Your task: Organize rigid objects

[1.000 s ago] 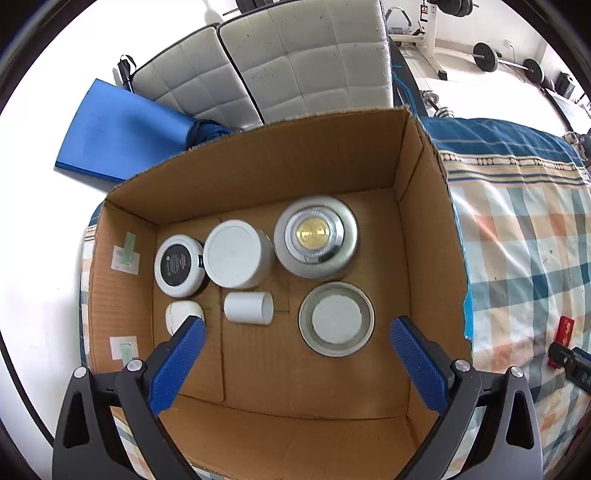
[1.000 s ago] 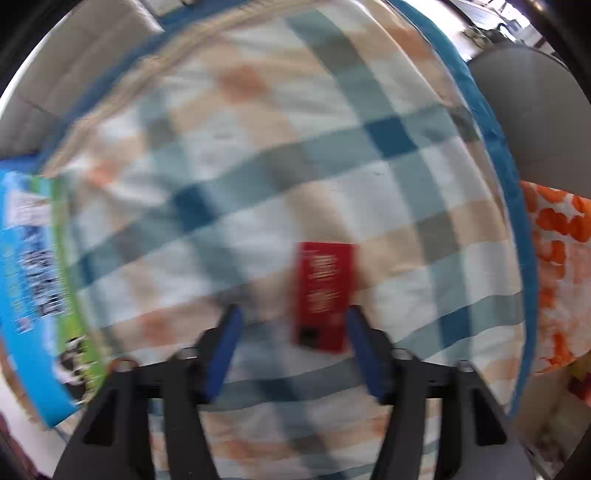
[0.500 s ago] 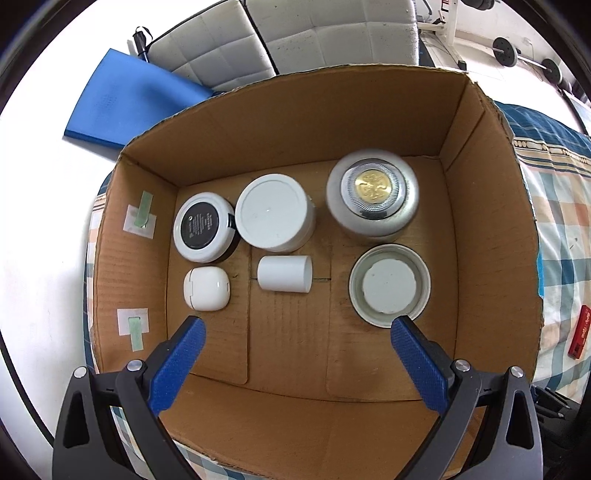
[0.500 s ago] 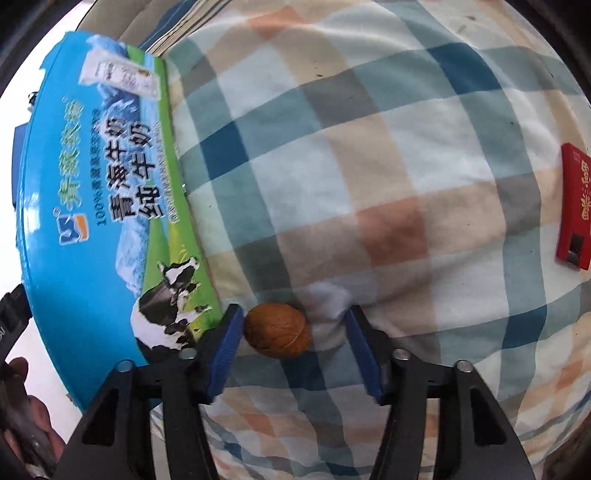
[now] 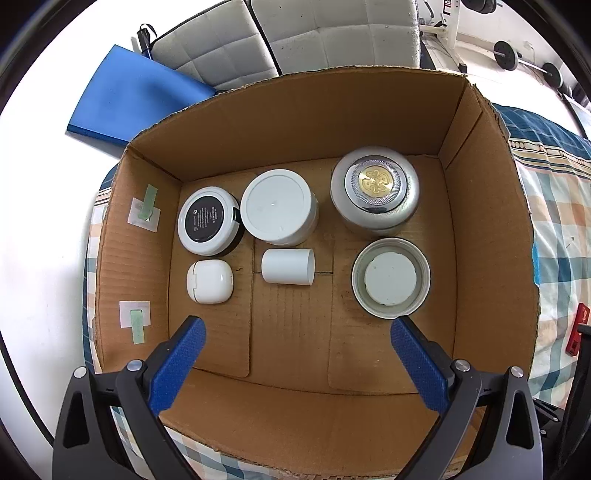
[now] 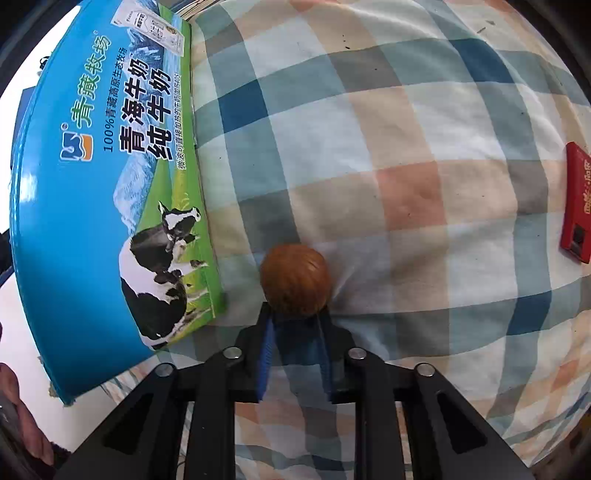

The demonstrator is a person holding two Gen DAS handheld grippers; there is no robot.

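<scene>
In the left wrist view an open cardboard box (image 5: 491, 236) holds several white and silver round containers: a black-topped jar (image 5: 208, 220), a white-lidded jar (image 5: 277, 206), a silver tin with a gold emblem (image 5: 375, 192), a small white cylinder on its side (image 5: 288, 266), a white earbud-style case (image 5: 209, 281) and a round tin (image 5: 390, 282). My left gripper (image 5: 297, 354) is open and empty above the box's near floor. In the right wrist view my right gripper (image 6: 295, 317) is shut on a brown walnut (image 6: 295, 278) resting on the checked cloth (image 6: 406, 147).
A blue milk carton box (image 6: 96, 177) lies just left of the walnut. A red flat pack (image 6: 578, 206) lies on the cloth at the right edge; it also shows in the left wrist view (image 5: 577, 328). A blue mat (image 5: 133, 99) and white cushions (image 5: 295, 33) lie behind the cardboard box.
My right gripper swung left from the red pack to the walnut and closed on it. My left gripper moved further over the box and stayed open.
</scene>
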